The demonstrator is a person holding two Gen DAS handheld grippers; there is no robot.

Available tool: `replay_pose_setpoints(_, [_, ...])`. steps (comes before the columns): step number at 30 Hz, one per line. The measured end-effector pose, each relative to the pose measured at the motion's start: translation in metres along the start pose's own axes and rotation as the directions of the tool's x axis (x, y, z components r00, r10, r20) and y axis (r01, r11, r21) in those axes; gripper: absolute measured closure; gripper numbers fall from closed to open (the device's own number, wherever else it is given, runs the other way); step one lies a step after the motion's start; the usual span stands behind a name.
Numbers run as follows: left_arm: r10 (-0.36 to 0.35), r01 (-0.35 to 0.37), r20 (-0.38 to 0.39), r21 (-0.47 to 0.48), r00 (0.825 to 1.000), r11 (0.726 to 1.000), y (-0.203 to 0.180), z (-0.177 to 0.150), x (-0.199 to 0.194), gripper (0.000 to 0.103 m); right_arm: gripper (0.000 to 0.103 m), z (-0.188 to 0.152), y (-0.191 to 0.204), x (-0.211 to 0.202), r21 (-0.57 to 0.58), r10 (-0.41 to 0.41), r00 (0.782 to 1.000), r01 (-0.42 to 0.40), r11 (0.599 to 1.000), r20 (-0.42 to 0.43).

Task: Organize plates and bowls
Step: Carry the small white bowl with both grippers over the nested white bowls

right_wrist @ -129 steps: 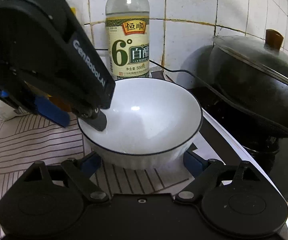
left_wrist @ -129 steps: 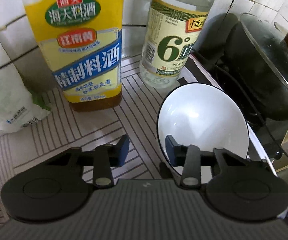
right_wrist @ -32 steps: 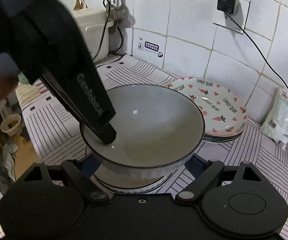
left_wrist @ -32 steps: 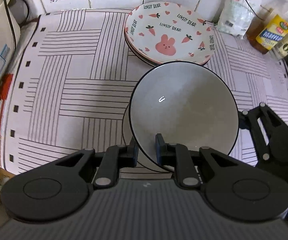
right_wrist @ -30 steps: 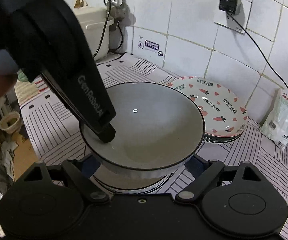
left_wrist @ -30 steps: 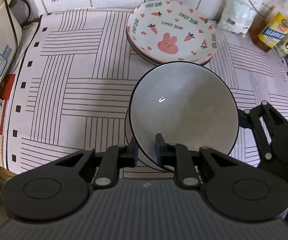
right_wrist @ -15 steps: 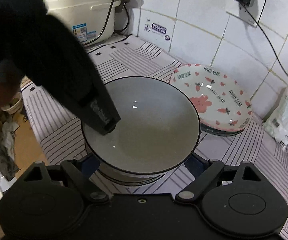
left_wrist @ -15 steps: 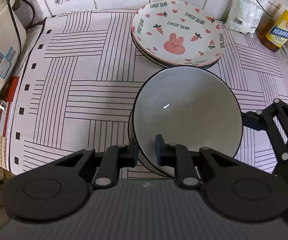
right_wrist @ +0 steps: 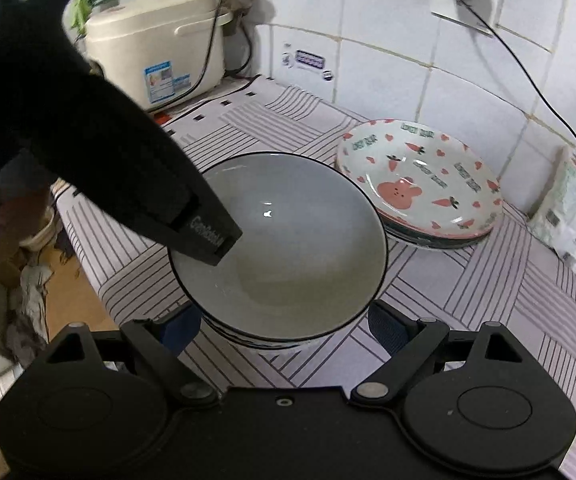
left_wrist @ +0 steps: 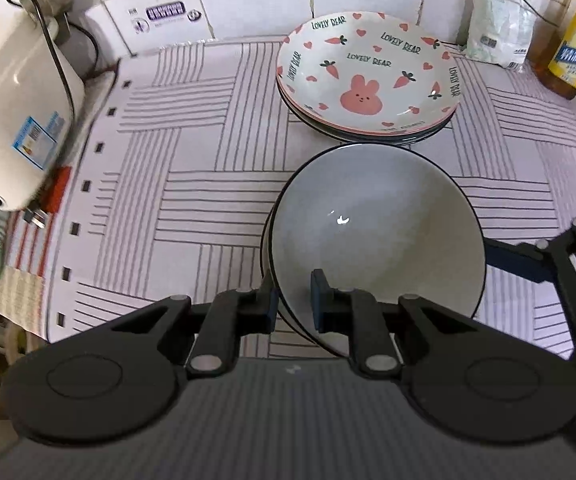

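We have lowered the bowl into the bowl below on the desk. Left gripper stays clenched on its rim; right gripper flanks it, fingers wide; releasing comes next.

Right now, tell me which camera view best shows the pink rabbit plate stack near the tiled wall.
The left wrist view: it looks almost straight down on the pink rabbit plate stack, so the whole pattern and lettering read clearly. The right wrist view shows the stack obliquely, with the edges of the plates underneath visible.
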State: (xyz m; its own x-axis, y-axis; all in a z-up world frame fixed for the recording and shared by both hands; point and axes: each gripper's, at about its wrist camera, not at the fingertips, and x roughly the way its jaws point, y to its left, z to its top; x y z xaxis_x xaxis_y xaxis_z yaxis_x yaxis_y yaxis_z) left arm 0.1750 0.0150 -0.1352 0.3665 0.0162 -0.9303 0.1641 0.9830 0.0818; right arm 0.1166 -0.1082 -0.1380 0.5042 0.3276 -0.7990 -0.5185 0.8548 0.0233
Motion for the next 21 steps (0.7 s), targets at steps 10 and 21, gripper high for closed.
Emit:
replay_pose_setpoints(10, [0.013, -0.013, 0.0, -0.005, 1.0, 1.0, 0.007, -0.006, 0.01, 0.084, 0.01, -0.015, 0.007, 0.008, 0.083, -0.058, 0.998, 0.055, 0.995, 0.037])
replay_pose_setpoints(21, [-0.171, 0.18, 0.078, -0.143, 0.982, 0.973, 0.05, -0.02, -0.02, 0.056, 0.009, -0.034, 0.0, -0.019, 0.169, -0.013, 0.995, -0.004, 0.986, 0.101])
